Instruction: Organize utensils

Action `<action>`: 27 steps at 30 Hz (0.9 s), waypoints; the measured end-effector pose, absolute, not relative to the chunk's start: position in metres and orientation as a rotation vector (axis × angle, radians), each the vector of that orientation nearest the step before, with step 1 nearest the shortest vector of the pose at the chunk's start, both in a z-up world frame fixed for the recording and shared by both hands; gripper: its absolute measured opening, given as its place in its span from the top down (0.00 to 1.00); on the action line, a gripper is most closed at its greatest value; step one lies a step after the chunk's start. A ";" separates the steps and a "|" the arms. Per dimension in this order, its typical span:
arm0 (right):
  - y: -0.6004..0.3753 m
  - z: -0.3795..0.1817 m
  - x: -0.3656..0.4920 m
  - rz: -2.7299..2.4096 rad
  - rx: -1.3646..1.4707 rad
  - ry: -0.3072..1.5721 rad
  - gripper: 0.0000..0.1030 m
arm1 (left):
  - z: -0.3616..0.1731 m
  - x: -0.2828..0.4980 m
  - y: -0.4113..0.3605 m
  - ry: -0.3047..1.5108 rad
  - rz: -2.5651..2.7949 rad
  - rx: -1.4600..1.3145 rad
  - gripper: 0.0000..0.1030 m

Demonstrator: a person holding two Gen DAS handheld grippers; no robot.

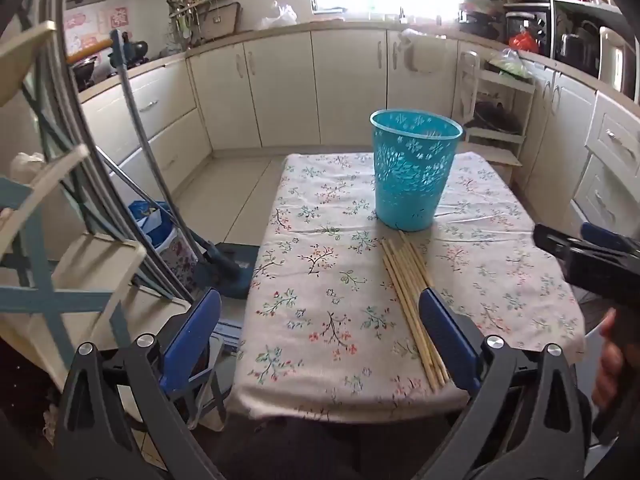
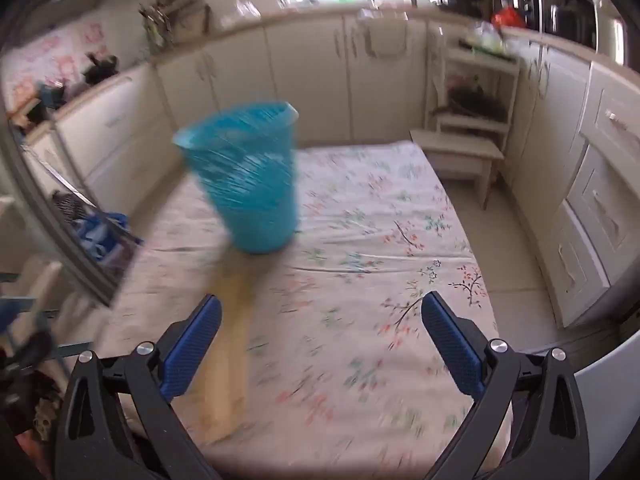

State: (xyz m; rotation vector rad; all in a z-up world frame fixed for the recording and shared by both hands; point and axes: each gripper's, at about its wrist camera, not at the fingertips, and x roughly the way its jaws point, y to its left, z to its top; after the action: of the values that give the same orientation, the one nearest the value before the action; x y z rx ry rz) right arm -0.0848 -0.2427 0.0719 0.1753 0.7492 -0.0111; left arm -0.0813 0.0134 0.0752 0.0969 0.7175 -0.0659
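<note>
Left wrist view sat low at the near edge of the worktop (image 1: 320, 280), facing the far cabinets (image 1: 280, 88), sharp. Right wrist view stood closer over the cloth, tilted downward and facing the same way (heavily blurred). Both shared the turquoise basket (image 1: 414, 172) and the floral worktop.

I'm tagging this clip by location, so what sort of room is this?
Most likely a home kitchen: cream cabinets under a long countertop, a black countertop oven, and a small table under a floral tablecloth.
</note>
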 end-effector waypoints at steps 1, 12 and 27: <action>-0.233 0.091 -0.110 0.003 0.182 0.700 0.07 | 0.084 -0.094 0.017 0.705 -0.066 0.088 0.08; -0.173 0.183 -0.311 -0.005 0.272 0.433 0.07 | 0.142 -0.230 0.054 0.593 -0.068 0.026 0.08; -0.128 0.213 -0.402 -0.036 0.234 0.347 0.07 | 0.165 -0.318 0.091 0.542 -0.062 -0.003 0.08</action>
State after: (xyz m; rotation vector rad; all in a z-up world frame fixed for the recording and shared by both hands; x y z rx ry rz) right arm -0.4018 -0.1281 0.2126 0.2342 0.3471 -0.0358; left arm -0.3177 0.0907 0.1652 -0.0032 0.5421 -0.0625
